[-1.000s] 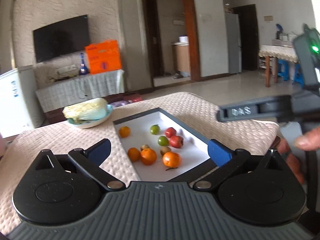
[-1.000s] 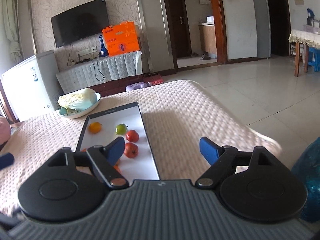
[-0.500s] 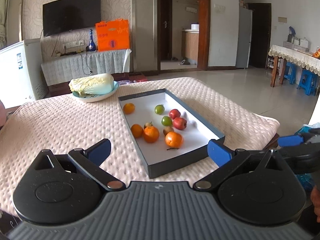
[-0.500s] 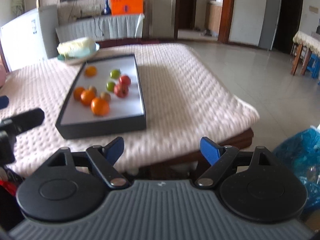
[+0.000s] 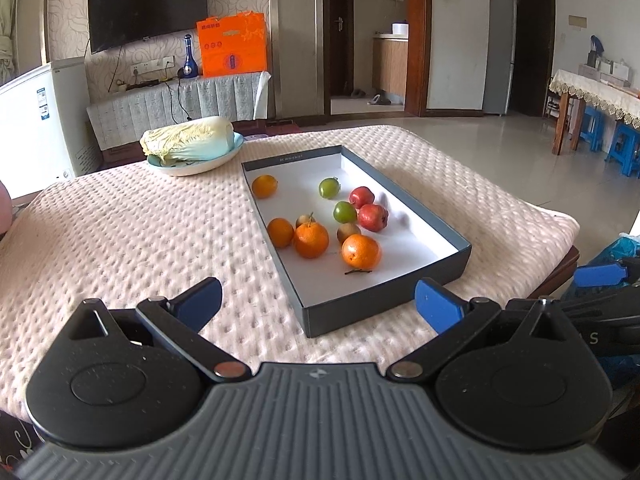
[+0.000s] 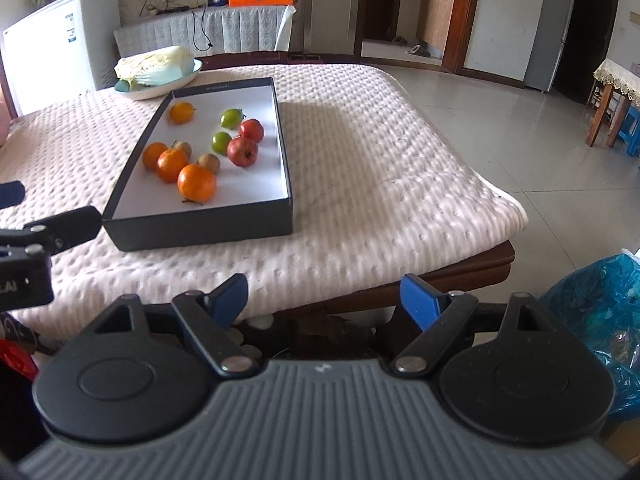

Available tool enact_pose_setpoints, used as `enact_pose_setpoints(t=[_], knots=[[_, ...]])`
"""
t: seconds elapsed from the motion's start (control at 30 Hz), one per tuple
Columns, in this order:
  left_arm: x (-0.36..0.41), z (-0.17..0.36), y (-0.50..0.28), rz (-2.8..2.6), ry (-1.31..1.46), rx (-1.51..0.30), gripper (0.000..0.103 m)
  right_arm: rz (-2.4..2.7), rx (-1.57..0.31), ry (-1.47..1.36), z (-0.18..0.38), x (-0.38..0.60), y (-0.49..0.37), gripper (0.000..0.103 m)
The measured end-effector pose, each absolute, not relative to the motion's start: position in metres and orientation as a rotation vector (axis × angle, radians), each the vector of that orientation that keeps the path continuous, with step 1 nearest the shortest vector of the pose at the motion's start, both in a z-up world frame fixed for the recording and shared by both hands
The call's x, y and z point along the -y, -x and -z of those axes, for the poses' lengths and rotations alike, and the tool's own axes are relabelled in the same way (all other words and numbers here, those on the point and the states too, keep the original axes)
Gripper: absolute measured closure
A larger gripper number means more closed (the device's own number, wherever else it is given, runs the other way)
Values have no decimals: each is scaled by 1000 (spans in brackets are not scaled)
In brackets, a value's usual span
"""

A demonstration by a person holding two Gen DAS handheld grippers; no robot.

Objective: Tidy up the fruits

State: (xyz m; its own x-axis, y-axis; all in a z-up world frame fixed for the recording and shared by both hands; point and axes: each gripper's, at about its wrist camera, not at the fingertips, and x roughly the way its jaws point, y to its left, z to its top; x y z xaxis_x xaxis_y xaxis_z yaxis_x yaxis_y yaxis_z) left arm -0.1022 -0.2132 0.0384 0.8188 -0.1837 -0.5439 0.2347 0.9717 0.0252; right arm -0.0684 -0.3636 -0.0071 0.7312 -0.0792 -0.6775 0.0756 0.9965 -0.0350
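Note:
A shallow dark box with a white floor (image 5: 384,304) (image 6: 200,226) lies on the padded table. Loose in it are several oranges (image 5: 360,251) (image 6: 197,183), two red apples (image 5: 373,217) (image 6: 242,151), two green fruits (image 5: 344,211) (image 6: 221,142) and two small brown fruits (image 5: 348,232). My left gripper (image 5: 318,304) is open and empty, just short of the box's near end. My right gripper (image 6: 323,299) is open and empty, off the table's near edge, well back from the box.
A bowl holding a napa cabbage (image 5: 192,144) (image 6: 154,68) stands behind the box. The pink quilted cover (image 5: 132,232) spans the table. A blue plastic bag (image 6: 596,308) lies on the floor at right. The left gripper's finger (image 6: 60,228) shows at the right view's left edge.
Both grippers have pulled back and dropped toward the table's near edge. The box and fruit have not moved. Both stay open.

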Motion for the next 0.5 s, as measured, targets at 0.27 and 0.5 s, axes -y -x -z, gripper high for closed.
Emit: enact_pose_setpoints(t=[0.27, 0.5], knots=[[218, -35, 98, 231, -96, -576, 0, 103, -753, -43, 9, 375, 68, 18], [219, -33, 96, 233, -92, -583, 0, 111, -758, -50, 10, 377, 68, 18]])
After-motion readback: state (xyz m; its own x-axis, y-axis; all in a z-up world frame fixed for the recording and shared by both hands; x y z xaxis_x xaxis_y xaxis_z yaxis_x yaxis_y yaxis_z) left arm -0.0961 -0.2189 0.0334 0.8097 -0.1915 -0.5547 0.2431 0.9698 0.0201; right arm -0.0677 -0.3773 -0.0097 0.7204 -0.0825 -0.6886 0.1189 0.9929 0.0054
